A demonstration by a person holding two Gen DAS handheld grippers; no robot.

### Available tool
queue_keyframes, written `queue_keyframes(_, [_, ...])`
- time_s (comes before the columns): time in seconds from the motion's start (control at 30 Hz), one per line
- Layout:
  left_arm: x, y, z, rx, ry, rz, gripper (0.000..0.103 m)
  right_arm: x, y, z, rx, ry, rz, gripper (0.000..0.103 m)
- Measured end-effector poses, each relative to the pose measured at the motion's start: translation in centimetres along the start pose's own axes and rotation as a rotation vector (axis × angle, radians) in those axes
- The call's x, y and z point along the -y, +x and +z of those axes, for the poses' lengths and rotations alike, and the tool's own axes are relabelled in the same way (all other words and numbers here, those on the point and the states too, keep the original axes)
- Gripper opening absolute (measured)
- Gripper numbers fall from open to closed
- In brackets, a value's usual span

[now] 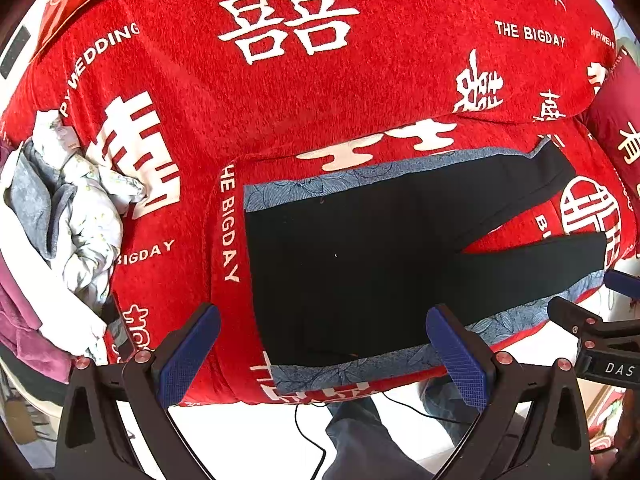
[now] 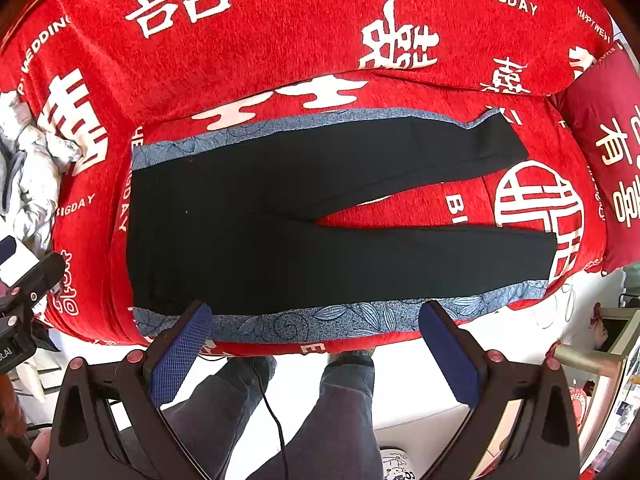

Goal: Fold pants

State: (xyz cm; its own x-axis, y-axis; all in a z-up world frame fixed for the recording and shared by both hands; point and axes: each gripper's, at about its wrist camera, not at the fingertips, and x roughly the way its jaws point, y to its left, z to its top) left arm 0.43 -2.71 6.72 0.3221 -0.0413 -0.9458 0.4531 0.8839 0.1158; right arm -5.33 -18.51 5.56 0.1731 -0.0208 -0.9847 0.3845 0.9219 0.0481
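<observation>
Black pants (image 1: 352, 264) (image 2: 280, 224) lie flat on a blue patterned mat (image 2: 320, 322) on the red bed, waistband to the left and the two legs spread apart toward the right. My left gripper (image 1: 324, 316) hovers open above the near edge by the waist end, nothing between its blue pads. My right gripper (image 2: 316, 312) hangs open over the near edge of the mat, below the lower leg, and holds nothing. The right gripper's body shows at the right edge of the left wrist view.
A red blanket (image 1: 280, 100) with white lettering covers the bed. A heap of grey and white clothes (image 1: 68, 208) lies at the left. A dark red cushion (image 2: 600, 120) sits at the right. A person's legs (image 2: 304, 412) and a black cable stand on the white floor below.
</observation>
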Motion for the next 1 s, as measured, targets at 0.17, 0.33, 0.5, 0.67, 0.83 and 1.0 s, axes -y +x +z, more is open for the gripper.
queue_keyframes(0.17, [0.01,-0.02,-0.01,0.001,0.001,0.002,0.103,0.04,-0.04,0.13,0.0,-0.001,0.001,0.103])
queue_keyframes(0.33, [-0.01,-0.14,-0.1,0.003,0.006,0.006,0.103,0.05,-0.15,0.0,0.004,-0.001,-0.001,0.103])
queue_keyframes(0.5, [-0.02,-0.14,-0.11,0.004,0.006,0.006,0.103,0.04,-0.15,-0.02,0.006,-0.001,-0.002,0.103])
queue_keyframes(0.67, [-0.02,-0.14,-0.12,0.004,0.006,0.006,0.103,0.21,-0.31,0.05,0.01,-0.003,-0.003,0.103])
queue_keyframes(0.83, [-0.1,-0.3,0.17,0.007,0.007,0.012,0.103,0.3,-0.54,0.37,0.013,-0.006,-0.005,0.103])
queue_keyframes(1.0, [-0.04,-0.31,0.5,0.009,0.007,0.016,0.103,0.15,-0.65,0.53,0.019,-0.013,-0.009,0.103])
